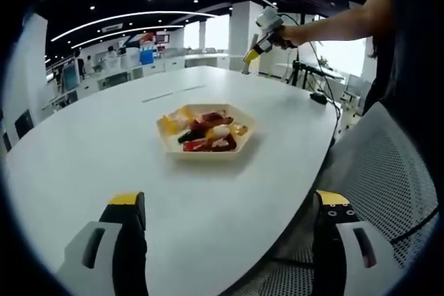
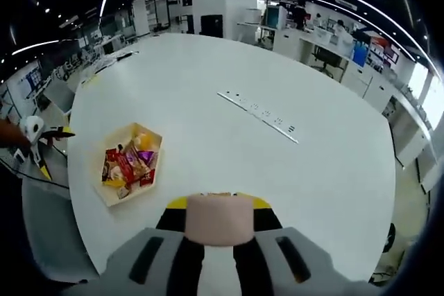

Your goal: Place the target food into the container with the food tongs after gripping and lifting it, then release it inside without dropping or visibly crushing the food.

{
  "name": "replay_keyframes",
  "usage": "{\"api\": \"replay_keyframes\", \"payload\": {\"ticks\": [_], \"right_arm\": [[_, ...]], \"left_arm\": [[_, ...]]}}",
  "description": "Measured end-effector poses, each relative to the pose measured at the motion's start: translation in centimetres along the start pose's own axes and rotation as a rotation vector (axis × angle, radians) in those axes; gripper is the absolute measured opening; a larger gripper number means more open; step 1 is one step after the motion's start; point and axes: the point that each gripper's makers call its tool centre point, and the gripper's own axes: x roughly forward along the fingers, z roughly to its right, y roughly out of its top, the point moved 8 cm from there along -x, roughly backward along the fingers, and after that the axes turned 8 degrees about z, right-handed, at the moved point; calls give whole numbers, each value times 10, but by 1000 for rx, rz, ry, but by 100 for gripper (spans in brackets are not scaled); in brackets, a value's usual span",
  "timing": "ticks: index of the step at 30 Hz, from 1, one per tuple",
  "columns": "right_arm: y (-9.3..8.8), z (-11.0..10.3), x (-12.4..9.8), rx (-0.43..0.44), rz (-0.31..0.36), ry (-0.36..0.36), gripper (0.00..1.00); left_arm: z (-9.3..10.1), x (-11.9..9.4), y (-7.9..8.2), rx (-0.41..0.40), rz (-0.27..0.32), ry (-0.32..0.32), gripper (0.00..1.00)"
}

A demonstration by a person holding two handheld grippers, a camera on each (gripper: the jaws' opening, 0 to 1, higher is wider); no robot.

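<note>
White table (image 1: 104,143) bears the food tray (image 1: 206,132) — ahead of the spread left gripper (image 1: 229,223) — right gripper (image 2: 210,221) pinching a pale piece (image 2: 210,218).

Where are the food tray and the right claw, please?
food tray (image 1: 168,145), left gripper view, on its near-left rim.
right claw (image 1: 251,55), left gripper view, on its yellow tip, held high above the table's far edge.

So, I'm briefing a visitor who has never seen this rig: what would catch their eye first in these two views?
Probably the hexagonal tray heaped with colourful food pieces, alone near the middle of the big white table. Next, in the right gripper view, the pale pinkish block clamped between the right gripper's yellow-tipped jaws at the bottom. Last, the left gripper held wide open low over the table's near edge, beside a mesh chair.
</note>
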Motion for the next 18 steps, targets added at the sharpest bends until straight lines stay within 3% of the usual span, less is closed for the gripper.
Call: {"api": "replay_keyframes", "payload": {"ticks": [6, 11, 18], "right_arm": [[15, -27, 13, -6, 13, 44, 14], [32, -65, 25, -44, 15, 98, 14], [45, -102, 42, -64, 34, 146, 14]], "left_arm": [[1, 0, -1, 13, -13, -1, 97], [0, -1, 1, 30, 3, 11, 97], [1, 0, -1, 37, -13, 4, 97]]}}
